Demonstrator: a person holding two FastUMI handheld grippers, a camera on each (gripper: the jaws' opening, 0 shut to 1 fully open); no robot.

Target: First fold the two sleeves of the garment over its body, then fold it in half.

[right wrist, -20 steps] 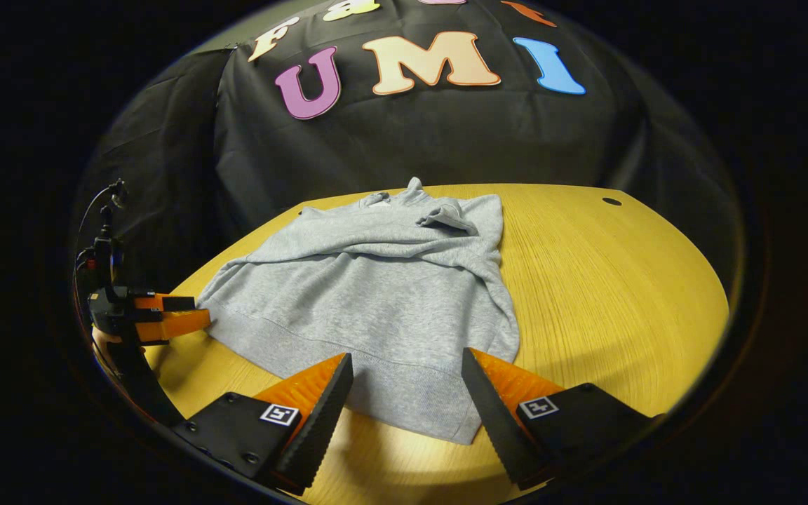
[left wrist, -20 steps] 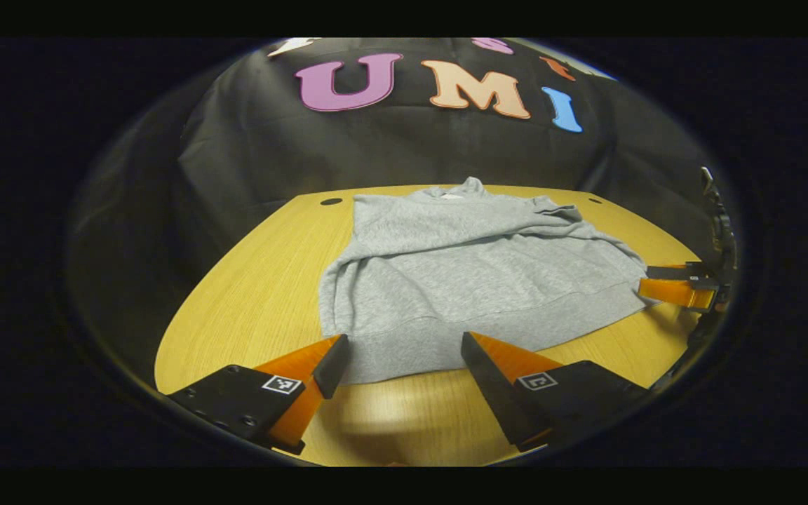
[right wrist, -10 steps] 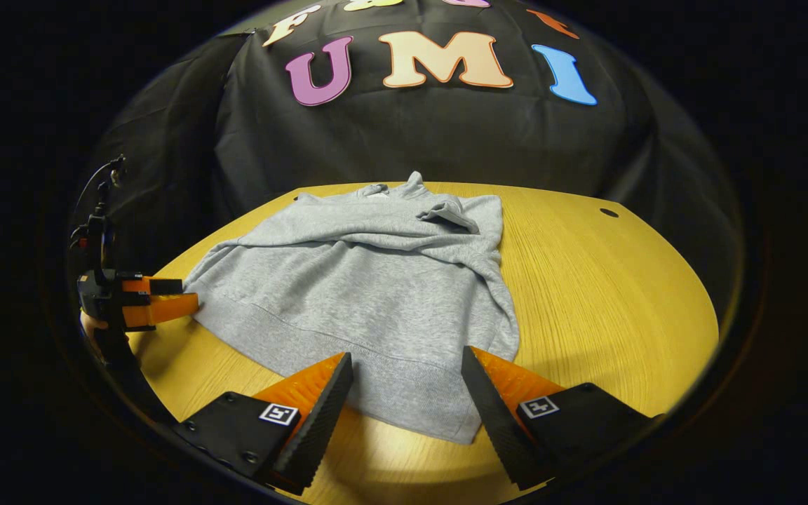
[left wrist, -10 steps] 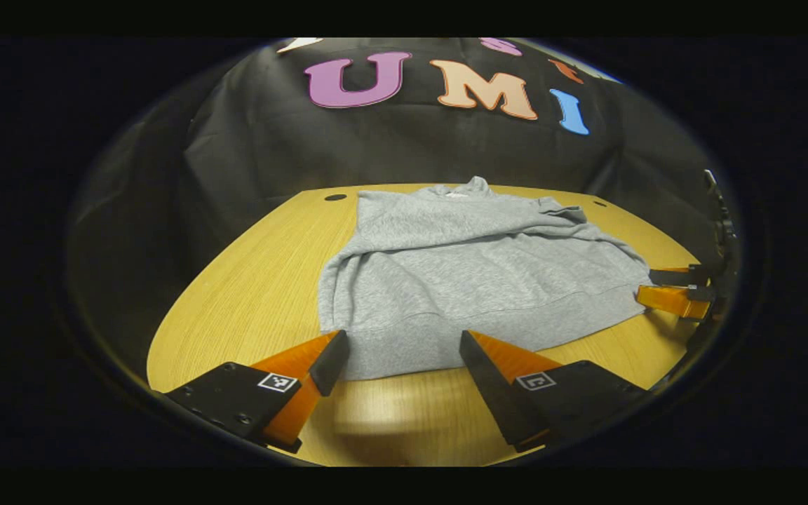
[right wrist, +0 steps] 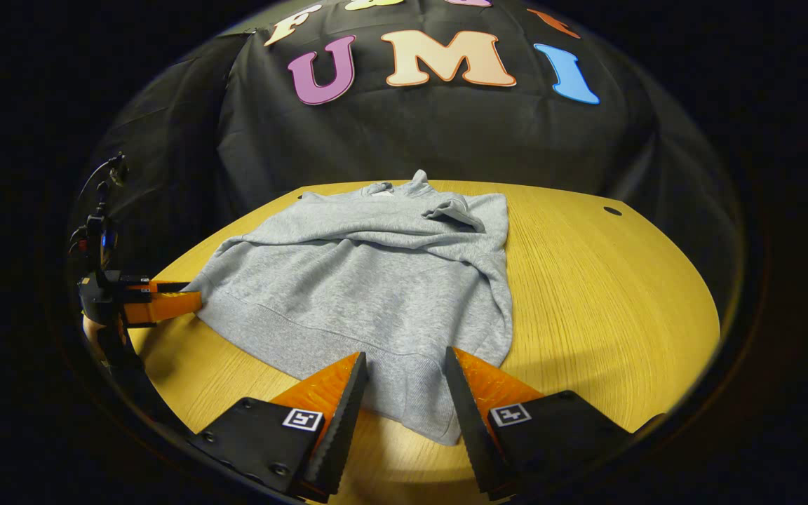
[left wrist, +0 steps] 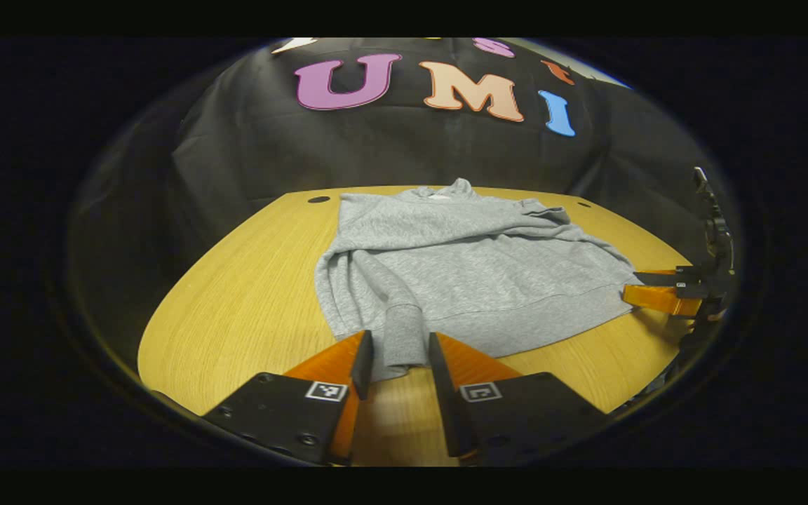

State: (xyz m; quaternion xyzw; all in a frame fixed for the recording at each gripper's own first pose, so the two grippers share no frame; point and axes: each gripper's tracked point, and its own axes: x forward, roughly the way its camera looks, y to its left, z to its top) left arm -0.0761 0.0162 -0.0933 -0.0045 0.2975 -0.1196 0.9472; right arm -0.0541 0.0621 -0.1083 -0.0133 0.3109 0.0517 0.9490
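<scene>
- The grey garment (left wrist: 474, 273) lies spread on the yellow wooden counter (left wrist: 250, 301), collar toward the black cloth wall at 12 o'clock, both sleeves already folded across its body.
- Left hand-held gripper (left wrist: 398, 351): a second ago its fingers stood wide apart either side of the hem corner; now they have drawn in close around a bunched ridge of grey cloth at 6 o'clock in the left gripper view. The fingers (left wrist: 362, 354) flank the fabric closely, yet I cannot tell whether both press on it.
- That corner of the garment has changed: it lay flat before, and now a raised fold runs up from between the fingers toward the body.
- Right hand-held gripper (right wrist: 404, 382): its fingers have also narrowed since the earlier frame, though a clear gap remains; they straddle the near hem corner at 6 o'clock in the right gripper view, with cloth between them and no firm pinch visible.
- In the right gripper view the left hand-held gripper sits at 9 o'clock, its tips at the hem's far corner, much as before.
- In the left gripper view the right hand-held gripper (left wrist: 646, 287) sits at 3 o'clock, at the opposite hem corner.
</scene>
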